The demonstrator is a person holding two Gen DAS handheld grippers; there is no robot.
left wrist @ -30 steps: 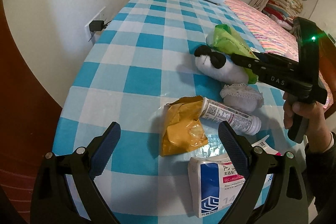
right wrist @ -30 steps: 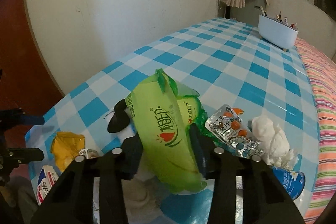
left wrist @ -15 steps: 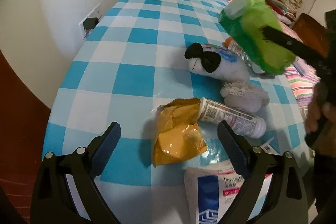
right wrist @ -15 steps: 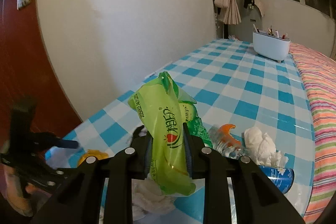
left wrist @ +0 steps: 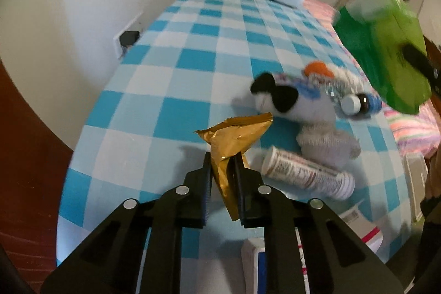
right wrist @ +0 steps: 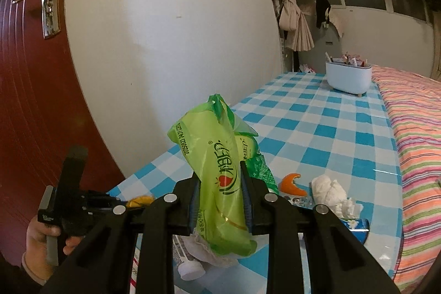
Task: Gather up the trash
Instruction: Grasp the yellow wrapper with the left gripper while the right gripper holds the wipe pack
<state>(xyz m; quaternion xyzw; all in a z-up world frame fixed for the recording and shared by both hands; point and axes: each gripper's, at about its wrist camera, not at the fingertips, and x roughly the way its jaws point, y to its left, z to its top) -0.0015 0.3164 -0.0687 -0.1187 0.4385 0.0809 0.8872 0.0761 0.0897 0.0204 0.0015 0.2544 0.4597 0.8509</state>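
Above the checked table (left wrist: 193, 26), the left gripper (left wrist: 222, 172) is clamped on one gold wrapper (left wrist: 234, 137), whose long side points away from the gripper. Up past the table's right edge, the right gripper (right wrist: 220, 194) is clamped on one green bag (right wrist: 220, 164), standing tall. Each gripper holds one piece of trash. Still lying on the table are one white tube (left wrist: 307, 175), one orange peel (right wrist: 292, 183) and one tissue ball (right wrist: 330, 192).

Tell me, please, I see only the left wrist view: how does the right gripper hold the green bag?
Observer: The right gripper has both jaws pressed on the middle of the green bag, one on each side.
Operator: Is there more trash behind that bag?
Observer: Yes. A crumpled white tissue lies on the table, beside the orange peel.
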